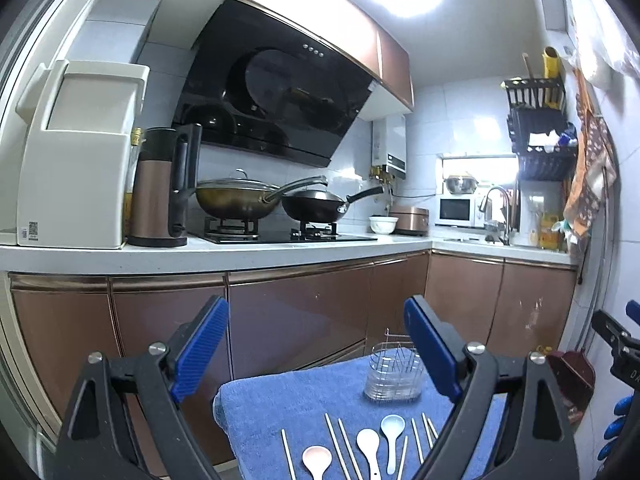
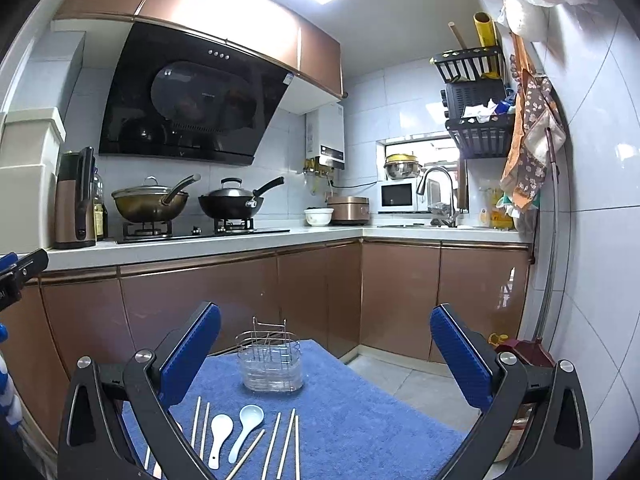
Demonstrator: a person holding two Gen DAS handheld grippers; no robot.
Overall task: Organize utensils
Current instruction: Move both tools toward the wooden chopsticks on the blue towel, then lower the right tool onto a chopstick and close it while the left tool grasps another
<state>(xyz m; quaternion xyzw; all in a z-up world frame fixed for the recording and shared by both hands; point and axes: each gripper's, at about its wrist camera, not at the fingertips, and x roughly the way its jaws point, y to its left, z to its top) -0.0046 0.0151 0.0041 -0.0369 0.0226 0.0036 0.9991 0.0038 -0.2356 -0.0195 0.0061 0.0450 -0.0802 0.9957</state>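
Spoons (image 2: 219,440), chopsticks (image 2: 289,442) flat — caddy (image 2: 271,364) upright

open tongs (image 2: 325,344), wire caddy (image 2: 270,360), spoons (image 2: 219,436), chopsticks (image 2: 286,442)

1. A blue towel-covered table (image 2: 352,412) stands in front of the brown lower cabinets (image 2: 200,300).
2. A clear plastic and wire utensil holder (image 2: 271,364) stands upright on the table's far part.
3. Nearer than the holder, three ceramic soup spoons lie in a row: the pink spoon (image 1: 316,462) leftmost, the white spoon (image 1: 370,450) in the middle, the pale blue spoon (image 1: 392,440) to its right.
4. Wooden chopsticks (image 2: 286,442) lie loose left, between and right of the spoons.
5. Behind, on the white countertop (image 2: 312,234), two lidded woks (image 2: 192,202) sit side by side on the stove.
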